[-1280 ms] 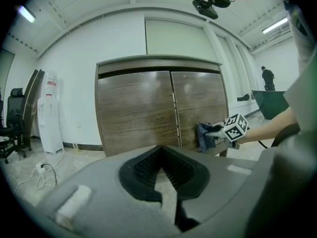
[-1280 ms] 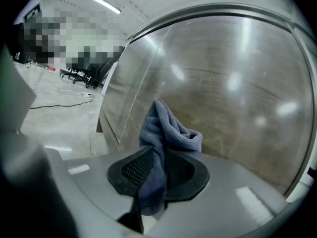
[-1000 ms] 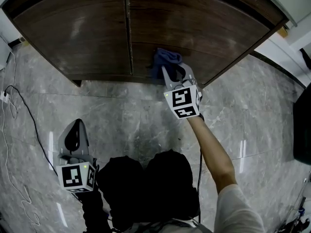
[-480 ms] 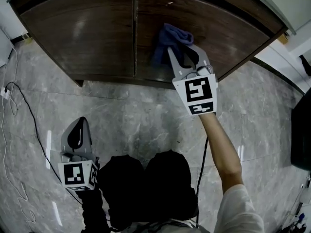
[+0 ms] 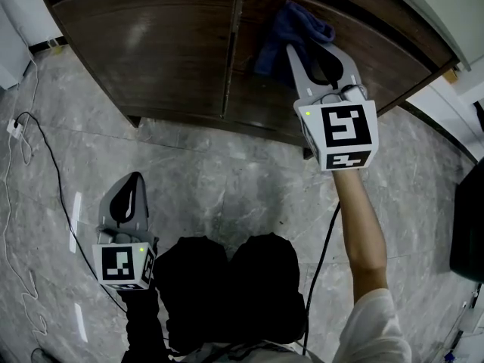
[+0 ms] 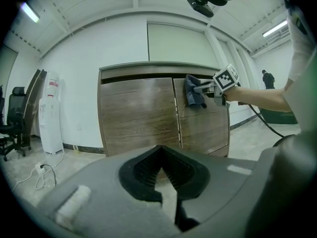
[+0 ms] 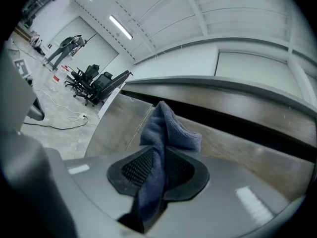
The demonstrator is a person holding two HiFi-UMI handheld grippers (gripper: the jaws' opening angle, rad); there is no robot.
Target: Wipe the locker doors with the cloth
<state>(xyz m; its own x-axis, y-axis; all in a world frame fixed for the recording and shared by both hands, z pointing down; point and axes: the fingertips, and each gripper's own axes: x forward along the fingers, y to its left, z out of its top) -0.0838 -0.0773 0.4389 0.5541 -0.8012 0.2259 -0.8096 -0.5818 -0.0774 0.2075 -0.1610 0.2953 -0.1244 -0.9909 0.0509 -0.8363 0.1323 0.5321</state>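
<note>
In the head view, your right arm reaches out nearly straight toward 1 o'clock, and the marker cube faces up at you. The right tongs are clamped on the blue cloth. The cloth bunches against the right locker door, just beside the seam with the left locker door. Your left arm hangs low at 7 o'clock, close to your body. The left tongs point toward 12 o'clock over the grey marble floor, well apart from the locker. Their tips are together with nothing between them. A black cable trails across the floor at 9 o'clock.

In the left gripper view, the left tongs sit closed and empty at 6 o'clock. Beyond them both doors stand shut. The cloth rests high on the right door, at 1 o'clock, with your right arm stretched in level from 3 o'clock behind it. A white standing unit is by the wall at 9 o'clock.

In the right gripper view, the right tongs grip the cloth between their ribbed pads. A fold stands up past the tips and a tail hangs toward 6 o'clock. The brown door fills the frame from 2 to 4 o'clock, and office chairs stand far off at 10 o'clock.
</note>
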